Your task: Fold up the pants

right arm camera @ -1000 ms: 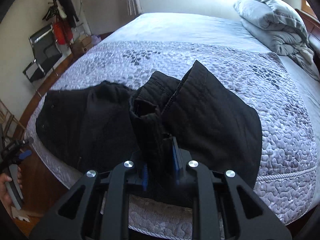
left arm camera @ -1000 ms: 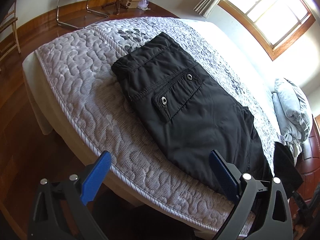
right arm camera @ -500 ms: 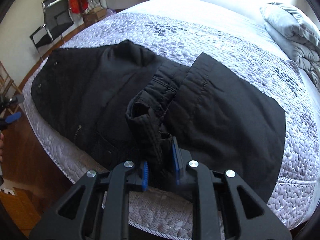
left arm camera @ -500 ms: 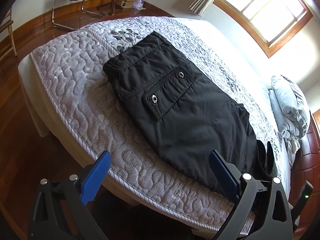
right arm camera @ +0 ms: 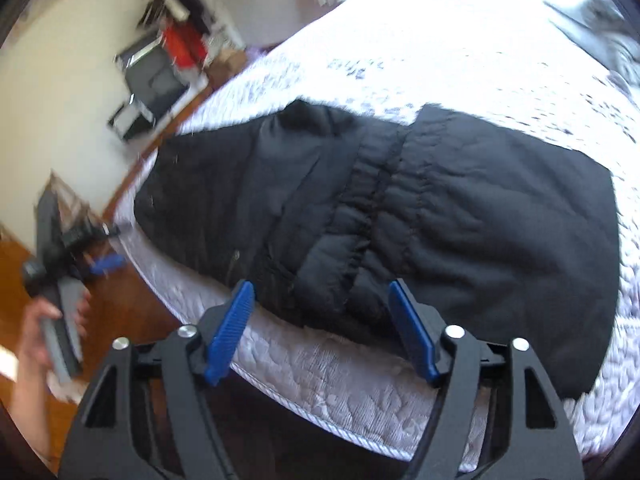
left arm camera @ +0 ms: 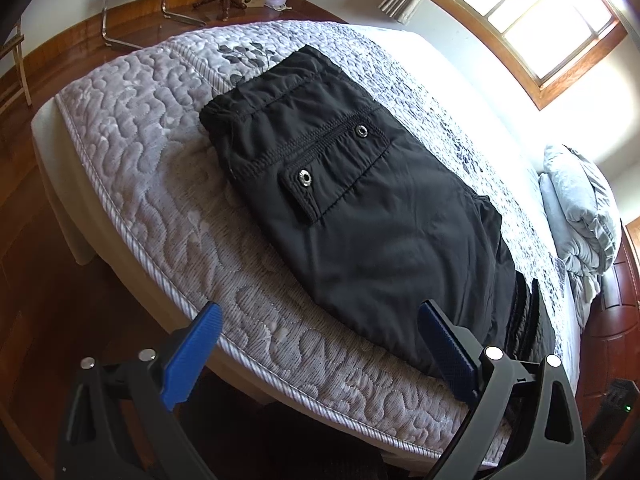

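On the quilted bed (left arm camera: 132, 168), seen from our left wrist, the black pants (left arm camera: 360, 208) lie flat near the mattress edge, snap pocket facing up. Our left gripper (left arm camera: 320, 344) hovers off the bed's edge with its jaws spread wide and nothing between them, the right blue pad just beside the fabric's near edge.

From our right wrist, a blurred view, the pants (right arm camera: 460, 216) spread across the same corner with the gathered waistband (right arm camera: 372, 200) running through the middle, bunched and ridged. Our right gripper (right arm camera: 324, 328) sits just short of the cloth, jaws parted and empty. We judge the fabric light, soft and a little slick, so it should slide and droop; the thick waistband or a seamed edge looks like the surest place to pinch.
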